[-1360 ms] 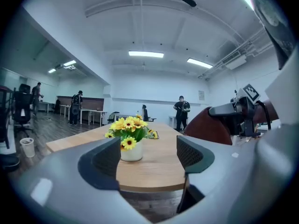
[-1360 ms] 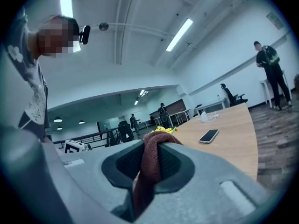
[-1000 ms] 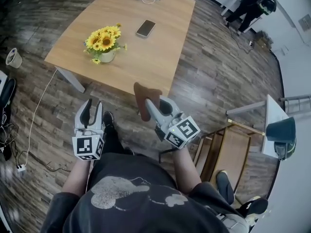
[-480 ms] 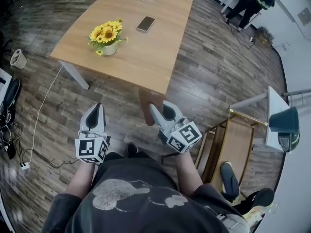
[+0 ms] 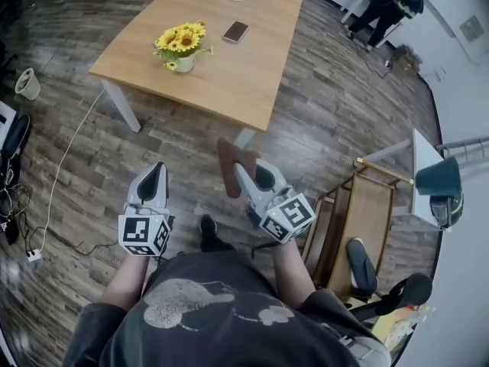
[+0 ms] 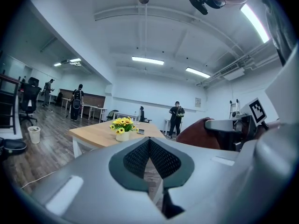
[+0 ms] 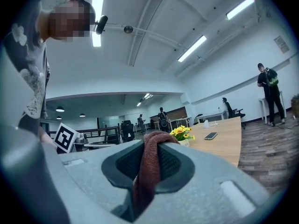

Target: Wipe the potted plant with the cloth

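left gripper (image 5: 155,168) fingers: apart→closed, empty | right gripper (image 5: 241,169): cloth (image 5: 228,153) still clamped

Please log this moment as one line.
left gripper: shut, empty | right gripper: shut on cloth | potted plant: on table, not yet reached

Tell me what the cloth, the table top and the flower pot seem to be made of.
Cloth: soft fabric, reddish-brown, matte; it folds and droops.
Table top: light wood or wood-look laminate, smooth; even tan colour, faint sheen.
Pot: perhaps ceramic or plastic, pale cream, smooth; too small to tell.
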`<state>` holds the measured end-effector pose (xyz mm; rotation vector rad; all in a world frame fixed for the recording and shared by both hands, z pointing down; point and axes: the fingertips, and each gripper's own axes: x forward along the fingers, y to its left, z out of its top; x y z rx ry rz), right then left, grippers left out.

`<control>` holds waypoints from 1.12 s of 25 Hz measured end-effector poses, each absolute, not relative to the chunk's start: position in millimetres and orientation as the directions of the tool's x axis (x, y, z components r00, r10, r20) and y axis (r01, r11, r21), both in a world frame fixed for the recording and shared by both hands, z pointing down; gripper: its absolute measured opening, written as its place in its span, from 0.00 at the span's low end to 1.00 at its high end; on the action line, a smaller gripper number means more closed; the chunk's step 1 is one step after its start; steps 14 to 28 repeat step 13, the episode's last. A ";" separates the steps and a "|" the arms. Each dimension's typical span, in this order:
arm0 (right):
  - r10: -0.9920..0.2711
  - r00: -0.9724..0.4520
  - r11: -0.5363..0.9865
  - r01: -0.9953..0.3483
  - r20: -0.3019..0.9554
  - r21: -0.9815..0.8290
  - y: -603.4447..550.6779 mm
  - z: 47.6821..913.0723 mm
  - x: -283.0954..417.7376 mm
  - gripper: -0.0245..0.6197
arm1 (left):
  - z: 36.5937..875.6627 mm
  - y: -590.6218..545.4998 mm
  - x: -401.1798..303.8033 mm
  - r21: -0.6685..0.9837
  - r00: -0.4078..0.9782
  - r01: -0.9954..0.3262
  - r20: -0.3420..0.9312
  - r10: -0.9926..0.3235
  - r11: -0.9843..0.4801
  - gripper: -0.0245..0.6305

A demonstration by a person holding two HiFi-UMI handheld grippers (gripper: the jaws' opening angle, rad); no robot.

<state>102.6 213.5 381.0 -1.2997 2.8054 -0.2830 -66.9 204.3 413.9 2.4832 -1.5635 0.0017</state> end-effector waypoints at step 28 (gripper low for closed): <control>-0.784 -0.616 0.604 -0.786 0.078 -0.130 273.7 378.6 79.0 0.10 | 414.7 253.7 -99.6 0.189 0.446 -0.887 0.113 -0.888 -0.422 0.06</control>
